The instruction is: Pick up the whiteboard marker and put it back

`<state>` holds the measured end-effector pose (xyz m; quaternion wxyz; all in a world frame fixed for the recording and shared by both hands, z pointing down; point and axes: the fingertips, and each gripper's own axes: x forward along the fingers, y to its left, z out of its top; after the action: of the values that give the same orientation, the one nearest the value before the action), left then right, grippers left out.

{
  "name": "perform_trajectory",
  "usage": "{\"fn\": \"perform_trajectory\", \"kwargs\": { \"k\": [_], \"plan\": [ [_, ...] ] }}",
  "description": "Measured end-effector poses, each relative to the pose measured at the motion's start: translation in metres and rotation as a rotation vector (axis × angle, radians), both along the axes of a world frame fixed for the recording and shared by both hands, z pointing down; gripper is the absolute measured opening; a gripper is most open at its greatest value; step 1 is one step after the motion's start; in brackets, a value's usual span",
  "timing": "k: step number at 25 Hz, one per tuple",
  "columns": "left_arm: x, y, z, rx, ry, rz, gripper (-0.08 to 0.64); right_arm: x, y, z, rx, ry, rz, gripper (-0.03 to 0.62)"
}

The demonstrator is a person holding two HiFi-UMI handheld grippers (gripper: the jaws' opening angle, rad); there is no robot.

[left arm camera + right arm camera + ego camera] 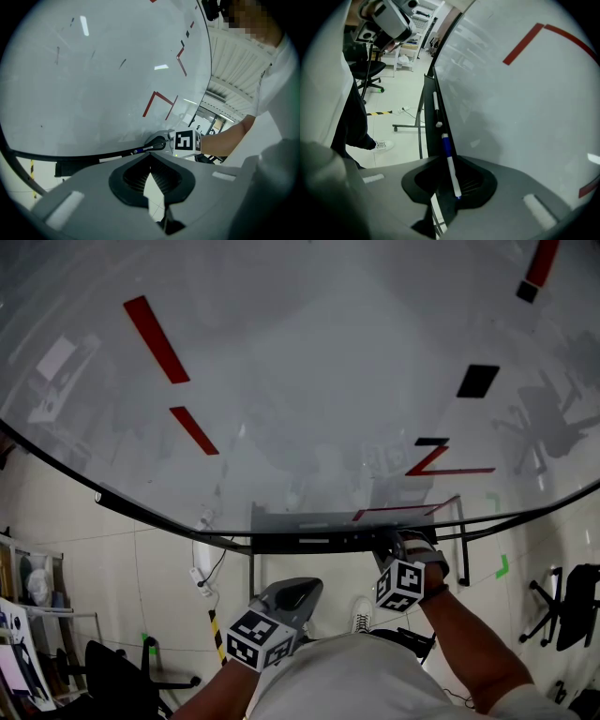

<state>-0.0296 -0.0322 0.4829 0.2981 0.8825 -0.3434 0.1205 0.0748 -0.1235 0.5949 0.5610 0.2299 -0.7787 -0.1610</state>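
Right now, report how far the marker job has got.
Grasp done: the right gripper is shut on the whiteboard marker, which lies along the board's tray. Whether it has been lifted yet cannot be told. Left to do: release it in the tray. The left gripper is shut, empty.

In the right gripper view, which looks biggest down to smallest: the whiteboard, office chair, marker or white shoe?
1. Whiteboard
2. Office chair
3. Marker and white shoe: about alike, so unranked. The marker is long, thin and much nearer the camera.
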Motion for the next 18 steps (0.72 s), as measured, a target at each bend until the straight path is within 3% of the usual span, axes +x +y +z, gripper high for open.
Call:
{"fn": "perform_trajectory", "kwargs": {
  "k": [9, 18],
  "plan": [
    [-0.0039, -0.0009, 0.0009, -0.004, 0.001, -0.012, 0.017, -0.0028, -0.0030, 0.0058, 0.077, 0.130, -0.104, 0.058],
    [-0.0053, 0.0003, 0.0041, -0.012, 0.004, -0.018, 0.017, -0.0052, -0.0047, 0.0053, 0.097, 0.177, -0.122, 0.052]
  ]
}}
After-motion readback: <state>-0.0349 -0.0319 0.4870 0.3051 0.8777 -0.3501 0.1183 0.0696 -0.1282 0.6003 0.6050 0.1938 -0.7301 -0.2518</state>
